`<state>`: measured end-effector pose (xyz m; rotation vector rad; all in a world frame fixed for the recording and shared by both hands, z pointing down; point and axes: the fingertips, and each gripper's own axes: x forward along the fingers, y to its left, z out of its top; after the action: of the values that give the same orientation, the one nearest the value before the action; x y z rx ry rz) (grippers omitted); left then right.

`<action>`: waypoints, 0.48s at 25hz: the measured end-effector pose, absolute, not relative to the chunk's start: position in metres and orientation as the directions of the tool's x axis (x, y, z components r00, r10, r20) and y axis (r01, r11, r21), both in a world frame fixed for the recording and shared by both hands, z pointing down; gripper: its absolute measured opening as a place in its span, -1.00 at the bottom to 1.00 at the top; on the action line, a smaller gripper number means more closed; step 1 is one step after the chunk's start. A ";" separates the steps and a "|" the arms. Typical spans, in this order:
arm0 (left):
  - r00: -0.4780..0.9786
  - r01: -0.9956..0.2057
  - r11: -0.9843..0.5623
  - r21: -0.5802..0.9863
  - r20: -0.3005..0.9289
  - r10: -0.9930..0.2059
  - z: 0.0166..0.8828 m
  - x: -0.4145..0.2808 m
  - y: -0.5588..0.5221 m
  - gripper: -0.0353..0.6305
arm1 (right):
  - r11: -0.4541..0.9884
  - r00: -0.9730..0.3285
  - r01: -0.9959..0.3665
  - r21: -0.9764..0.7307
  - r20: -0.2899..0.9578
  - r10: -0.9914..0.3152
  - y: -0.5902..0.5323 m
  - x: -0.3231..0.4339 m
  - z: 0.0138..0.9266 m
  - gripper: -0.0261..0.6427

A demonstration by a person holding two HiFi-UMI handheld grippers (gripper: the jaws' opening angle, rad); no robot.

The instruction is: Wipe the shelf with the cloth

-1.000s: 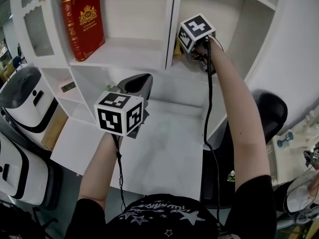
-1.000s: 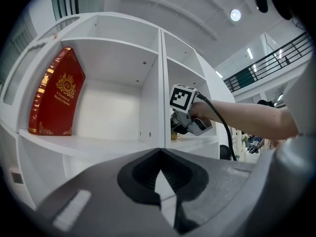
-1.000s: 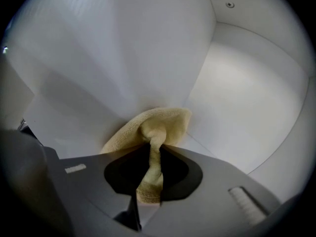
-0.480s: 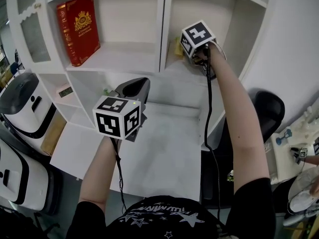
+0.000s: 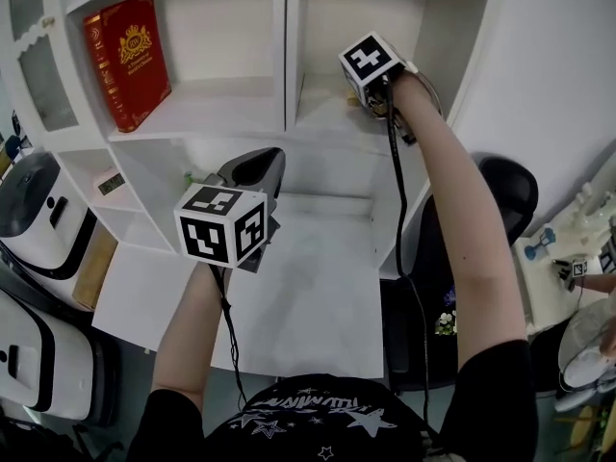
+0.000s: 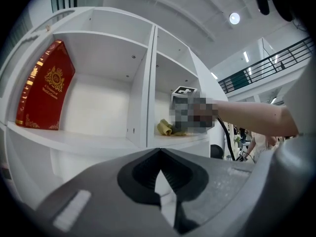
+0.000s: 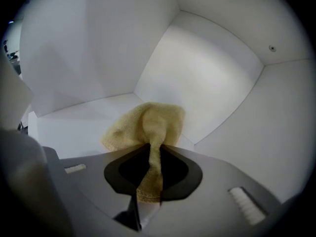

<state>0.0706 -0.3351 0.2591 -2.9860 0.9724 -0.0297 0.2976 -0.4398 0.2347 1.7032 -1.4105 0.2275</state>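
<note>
The big white shelf [image 5: 287, 56] stands in front of you. A red book [image 5: 125, 61] leans in its left box, out of the way of the wiping. Your left gripper [image 6: 158, 179] hangs low in front of the shelf. Its jaws are pressed together with nothing in them, so I think it just waits while the other one works. Your right gripper [image 7: 150, 179] reaches into the right box. Its jaws are squeezed tight on the yellow cloth [image 7: 148, 122], so the loose end seems to lie on the board, ready to rub it.
</note>
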 end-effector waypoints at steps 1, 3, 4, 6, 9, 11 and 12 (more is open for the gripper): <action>0.811 -0.584 -0.812 -0.006 0.020 -0.584 0.260 0.072 -0.334 -0.89 | 0.035 0.349 -0.858 0.512 0.633 -0.691 -0.437 0.301 0.235 -0.67; 0.817 -0.577 -0.817 -0.006 0.023 -0.577 0.261 0.075 -0.330 -0.89 | 0.031 0.373 -0.848 0.529 0.636 -0.675 -0.433 0.307 0.235 -0.67; 0.818 -0.575 -0.818 -0.006 0.024 -0.575 0.262 0.076 -0.329 -0.89 | 0.023 0.388 -0.843 0.537 0.638 -0.665 -0.429 0.311 0.235 -0.67; 0.821 -0.571 -0.821 -0.006 0.024 -0.571 0.262 0.077 -0.327 -0.89 | -0.005 0.429 -0.833 0.553 0.642 -0.635 -0.423 0.320 0.235 -0.67; 0.823 -0.568 -0.823 -0.004 0.023 -0.568 0.264 0.076 -0.325 -0.89 | -0.050 0.482 -0.817 0.574 0.634 -0.604 -0.416 0.328 0.236 -0.67; 0.823 -0.567 -0.824 -0.002 0.023 -0.567 0.264 0.075 -0.323 -0.89 | -0.060 0.499 -0.807 0.588 0.623 -0.603 -0.416 0.329 0.236 -0.67; 0.824 -0.567 -0.824 -0.001 0.023 -0.567 0.264 0.074 -0.323 -0.89 | -0.061 0.502 -0.803 0.593 0.617 -0.606 -0.417 0.329 0.236 -0.67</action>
<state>0.0743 -0.3226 0.2642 -3.0052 0.9338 -0.0354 0.3292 -0.4167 0.2357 1.7585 -1.1918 0.2499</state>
